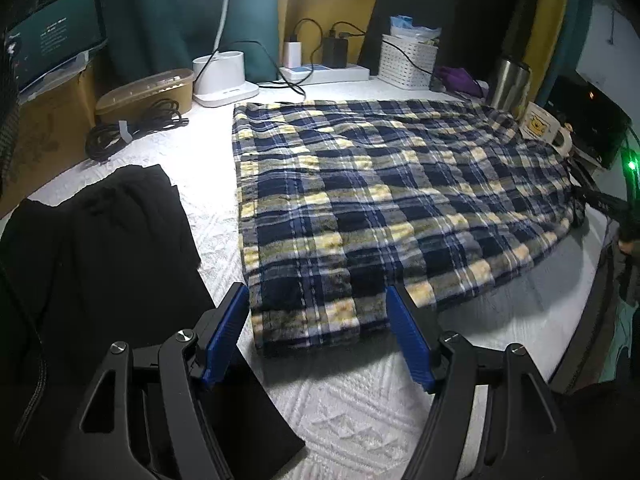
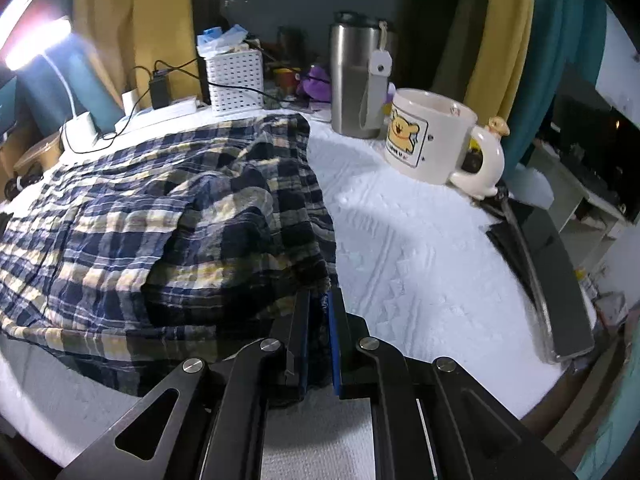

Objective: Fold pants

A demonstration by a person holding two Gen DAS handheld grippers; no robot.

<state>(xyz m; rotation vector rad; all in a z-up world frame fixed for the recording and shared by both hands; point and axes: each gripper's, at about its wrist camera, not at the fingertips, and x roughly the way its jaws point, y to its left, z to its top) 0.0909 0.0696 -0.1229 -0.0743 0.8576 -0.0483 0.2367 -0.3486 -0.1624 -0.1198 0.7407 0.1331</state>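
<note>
Right wrist view: the right gripper (image 2: 319, 312) is pinched tight on the plaid pants (image 2: 160, 216) corner nearest the mug (image 2: 436, 136). Left gripper (image 1: 316, 332) hangs wide open, empty, over the opposite hem. Yank too hard and that thin bite probably slips, or the cloth sweeps the mug.

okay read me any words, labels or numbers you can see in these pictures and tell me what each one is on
No text can be read for certain.
Mug: dark letters under the cartoon bear, too blurred.
Screen: pale lines of text, too small.
Tag on the steel tumbler: appears blank.
</note>
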